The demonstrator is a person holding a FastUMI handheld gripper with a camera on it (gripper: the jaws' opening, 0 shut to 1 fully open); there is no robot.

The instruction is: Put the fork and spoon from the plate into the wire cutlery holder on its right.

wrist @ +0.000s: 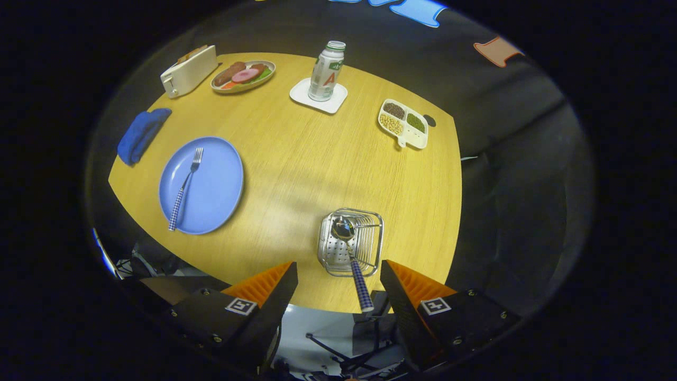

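Note:
A spoon point(351, 254) with a checked handle lies in the wire cutlery holder point(367, 225), bowl inside, handle sticking out over the holder's near rim toward me. My gripper point(338, 278) is open, its fingers spread on either side of the spoon's handle without touching it. The holder stands just ahead of the fingers near the table's front edge. To the holder's left, a round blue plate point(217, 185) carries a fork point(185, 188) with the same checked handle, tines pointing away from me.
On the wooden table point(307, 148) farther back are a white toaster point(188, 71), a plate of food point(243, 75), a bottle point(326, 71) on a white coaster, and a divided dish of beans point(404, 123). A blue cloth point(142, 135) lies at the left edge.

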